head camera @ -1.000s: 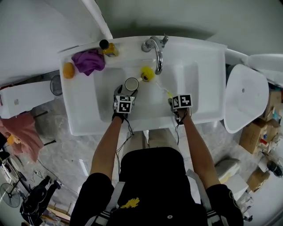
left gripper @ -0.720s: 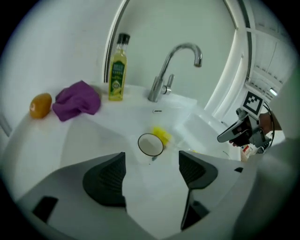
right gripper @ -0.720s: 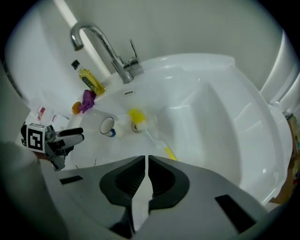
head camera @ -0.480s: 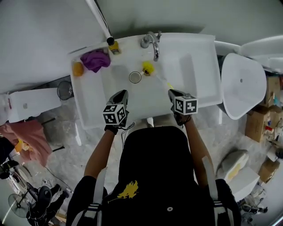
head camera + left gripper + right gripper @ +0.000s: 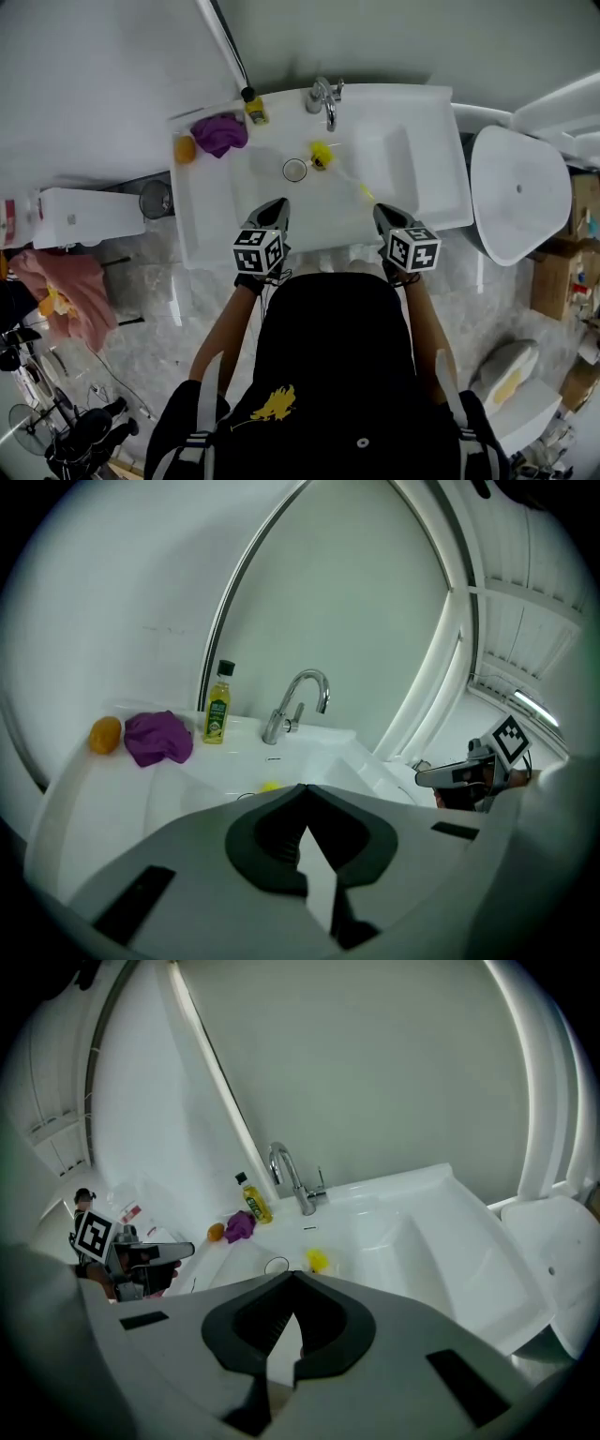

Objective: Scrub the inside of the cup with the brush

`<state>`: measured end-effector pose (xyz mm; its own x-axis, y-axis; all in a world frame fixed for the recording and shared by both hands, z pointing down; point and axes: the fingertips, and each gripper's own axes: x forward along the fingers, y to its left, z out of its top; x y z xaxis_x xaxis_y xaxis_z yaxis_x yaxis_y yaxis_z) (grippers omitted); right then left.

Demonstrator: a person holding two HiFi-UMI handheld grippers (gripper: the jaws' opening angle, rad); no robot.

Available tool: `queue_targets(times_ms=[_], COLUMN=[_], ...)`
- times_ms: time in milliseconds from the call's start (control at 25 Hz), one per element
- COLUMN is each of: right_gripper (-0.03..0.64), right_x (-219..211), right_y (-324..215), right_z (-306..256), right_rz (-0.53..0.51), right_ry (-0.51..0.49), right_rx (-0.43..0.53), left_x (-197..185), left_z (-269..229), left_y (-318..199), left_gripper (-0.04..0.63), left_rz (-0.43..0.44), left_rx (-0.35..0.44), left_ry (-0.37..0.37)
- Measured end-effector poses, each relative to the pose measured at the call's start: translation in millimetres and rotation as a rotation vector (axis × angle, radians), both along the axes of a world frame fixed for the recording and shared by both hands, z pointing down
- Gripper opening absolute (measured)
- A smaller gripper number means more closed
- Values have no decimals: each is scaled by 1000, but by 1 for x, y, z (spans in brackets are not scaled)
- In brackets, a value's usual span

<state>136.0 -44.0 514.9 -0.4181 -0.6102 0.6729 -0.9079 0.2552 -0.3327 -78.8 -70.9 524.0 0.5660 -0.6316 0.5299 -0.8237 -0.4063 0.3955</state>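
The cup (image 5: 294, 170) stands upright in the white sink basin (image 5: 272, 202). Beside it lies the yellow-headed brush (image 5: 322, 155), its handle slanting toward the front right. My left gripper (image 5: 277, 208) hovers over the basin's front edge, shut and empty, its jaws having just closed on nothing. My right gripper (image 5: 382, 213) is level with it, over the front right rim, also shut and empty. In the left gripper view the shut jaws (image 5: 305, 791) hide most of the brush (image 5: 270, 786). The right gripper view shows the cup (image 5: 277, 1266) and brush (image 5: 318, 1260) beyond the shut jaws (image 5: 292, 1277).
A faucet (image 5: 324, 99) rises at the back of the sink. On the left ledge sit a yellow bottle (image 5: 254, 111), a purple cloth (image 5: 221, 134) and an orange ball (image 5: 185, 148). A toilet (image 5: 520, 202) stands to the right, a small bin (image 5: 157, 199) to the left.
Both grippers rose out of the basin and drew back toward the person. The left came away from the cup and shut; the right came away from the brush handle.
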Motion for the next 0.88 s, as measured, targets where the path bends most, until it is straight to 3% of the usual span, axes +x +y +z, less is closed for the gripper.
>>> queue_targets(times_ms=[560, 880], right_gripper=[26, 26], right_x=[76, 86], right_y=[127, 183], right_z=[-71, -87], right_rz=[-89, -117], right_ry=[-22, -26], right_rx=[202, 271], left_x=[82, 109], left_z=[-70, -87], left_y=[138, 210], left_gripper=[18, 18], left_rz=[-91, -90], left_rx=[139, 217], left_ry=[-60, -116])
